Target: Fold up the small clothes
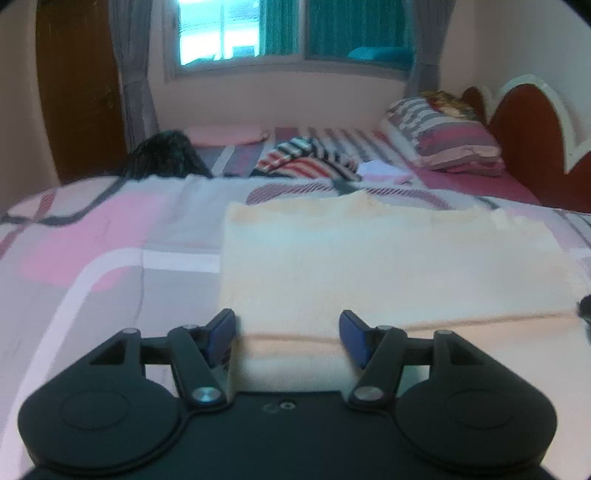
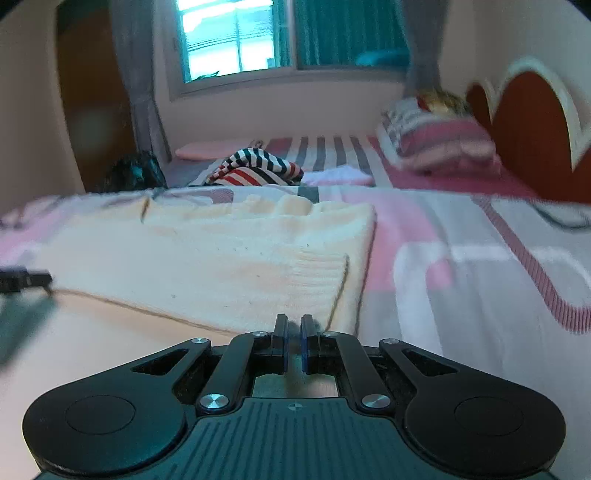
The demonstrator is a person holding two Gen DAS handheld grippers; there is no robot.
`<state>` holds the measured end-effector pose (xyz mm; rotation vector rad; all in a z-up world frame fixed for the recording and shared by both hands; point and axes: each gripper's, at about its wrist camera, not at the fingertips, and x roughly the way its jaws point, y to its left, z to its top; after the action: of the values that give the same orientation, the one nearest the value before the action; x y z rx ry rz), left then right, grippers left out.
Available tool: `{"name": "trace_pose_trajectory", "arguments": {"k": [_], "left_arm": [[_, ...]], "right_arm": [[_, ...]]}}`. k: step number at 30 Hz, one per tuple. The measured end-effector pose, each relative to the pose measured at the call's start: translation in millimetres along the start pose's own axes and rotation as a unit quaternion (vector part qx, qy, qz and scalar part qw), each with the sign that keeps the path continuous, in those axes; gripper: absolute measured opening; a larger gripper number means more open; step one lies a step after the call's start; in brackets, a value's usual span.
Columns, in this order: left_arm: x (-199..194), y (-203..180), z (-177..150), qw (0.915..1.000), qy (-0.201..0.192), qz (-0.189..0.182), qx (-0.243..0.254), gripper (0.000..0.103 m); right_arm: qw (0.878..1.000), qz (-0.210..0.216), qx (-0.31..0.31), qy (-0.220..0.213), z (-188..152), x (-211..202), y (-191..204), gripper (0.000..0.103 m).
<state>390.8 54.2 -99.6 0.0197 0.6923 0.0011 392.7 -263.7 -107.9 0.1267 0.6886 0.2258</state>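
On the bed, a cream knit lies flat, folded along its near edge. The left claw tilts down over that edge, released, fingers apart and clear of the cloth. The right claw tilts down at the knit's near right corner, clenched, nothing visibly held. A striped garment lies beyond.

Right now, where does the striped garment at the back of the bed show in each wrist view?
Left wrist view: the striped garment lies upper centre, beyond the cream sweater.
Right wrist view: it lies upper centre-left, beyond the same sweater.
Shared landmark: the window above it.
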Motion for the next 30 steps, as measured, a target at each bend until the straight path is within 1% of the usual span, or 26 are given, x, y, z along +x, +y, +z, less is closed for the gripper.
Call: {"name": "trace_pose_trajectory", "arguments": {"k": [2, 4, 5, 6, 9, 10, 11, 13, 14, 15, 16, 17, 18, 20, 21, 23, 25, 26, 27, 28, 30], "left_arm": [[-22.7, 2.1, -12.8, 0.9998, 0.001, -0.013, 0.012, 0.062], [-45.8, 0.4, -30.9, 0.9995, 0.006, -0.016, 0.027, 0.061], [-62.2, 2.4, -44.0, 0.9992, 0.010, -0.016, 0.036, 0.061], [-75.6, 6.1, -55.3, 0.9990, 0.015, -0.017, 0.038, 0.061], [-117.2, 24.3, -96.1, 0.9986, 0.038, -0.015, 0.033, 0.059], [-128.9, 31.1, -109.2, 0.9983, 0.046, -0.013, 0.033, 0.056], [-143.9, 40.3, -123.8, 0.9983, 0.053, -0.015, 0.022, 0.056], [-168.2, 54.4, -142.1, 0.9975, 0.060, -0.038, -0.001, 0.056], [-179.2, 57.9, -149.7, 0.9970, 0.065, -0.042, 0.000, 0.055], [-189.5, 60.4, -156.2, 0.9966, 0.068, -0.046, 0.001, 0.053], [-197.9, 62.8, -161.8, 0.9959, 0.073, -0.053, -0.001, 0.051], [-205.0, 66.1, -167.1, 0.9950, 0.079, -0.060, -0.006, 0.049], [-211.0, 70.0, -171.8, 0.9939, 0.084, -0.069, -0.017, 0.049], [-219.1, 80.6, -179.1, 0.9890, 0.094, -0.099, -0.057, 0.047], [-222.2, 86.3, -182.1, 0.9841, 0.102, -0.122, -0.080, 0.047], [-224.0, 94.3, -190.2, 0.9693, 0.120, -0.178, -0.120, 0.047], [-224.7, 102.2, -194.2, 0.9544, 0.136, -0.219, -0.150, 0.047], [-224.0, 104.3, -195.9, 0.9505, 0.139, -0.228, -0.159, 0.047], [-223.7, 106.0, -197.8, 0.9486, 0.142, -0.230, -0.166, 0.047], [-223.2, 106.9, -199.2, 0.9463, 0.145, -0.233, -0.171, 0.047], [-218.9, 108.5, -200.1, 0.9410, 0.148, -0.242, -0.185, 0.045]], "right_arm": [[1.000, 0.016, 0.022, -0.009, -3.9, -27.9, -3.8, 0.004], [1.000, 0.004, 0.025, 0.002, -12.3, -54.2, -3.5, 0.004], [1.000, -0.008, 0.019, 0.004, -19.0, -70.7, -3.5, 0.004], [1.000, -0.010, 0.016, 0.009, -25.0, -82.2, -4.4, 0.004], [0.999, 0.001, 0.037, 0.030, -51.7, -125.1, -11.8, 0.004], [0.998, 0.001, 0.046, 0.036, -61.5, -139.2, -13.1, 0.004], [0.997, 0.004, 0.058, 0.044, -74.6, -156.8, -14.2, 0.004], [0.995, 0.010, 0.074, 0.063, -96.6, -184.0, -13.7, 0.004], [0.994, 0.002, 0.084, 0.069, -108.8, -197.2, -12.6, 0.005], [0.993, -0.010, 0.091, 0.072, -120.9, -210.6, -10.4, 0.012], [0.993, -0.016, 0.093, 0.078, -130.5, -220.8, -7.6, 0.037], [0.992, -0.018, 0.097, 0.082, -141.7, -233.2, -3.3, 0.050], [0.991, -0.016, 0.104, 0.080, -148.8, -242.2, -0.8, 0.056], [0.989, -0.001, 0.122, 0.087, -161.8, -257.0, 4.2, 0.056], [0.986, 0.015, 0.141, 0.092, -167.7, -263.3, 4.7, 0.056], [0.978, 0.046, 0.180, 0.097, -175.6, -271.5, 2.5, 0.056], [0.968, 0.069, 0.218, 0.101, -182.0, -275.8, -1.8, 0.056], [0.964, 0.075, 0.235, 0.103, -184.2, -277.9, -4.8, 0.055], [0.961, 0.077, 0.246, 0.104, -184.9, -281.0, -5.0, 0.053], [0.957, 0.083, 0.257, 0.107, -185.0, -283.0, -5.2, 0.047], [0.951, 0.097, 0.271, 0.115, -185.4, -283.6, -3.9, 0.040]]}}
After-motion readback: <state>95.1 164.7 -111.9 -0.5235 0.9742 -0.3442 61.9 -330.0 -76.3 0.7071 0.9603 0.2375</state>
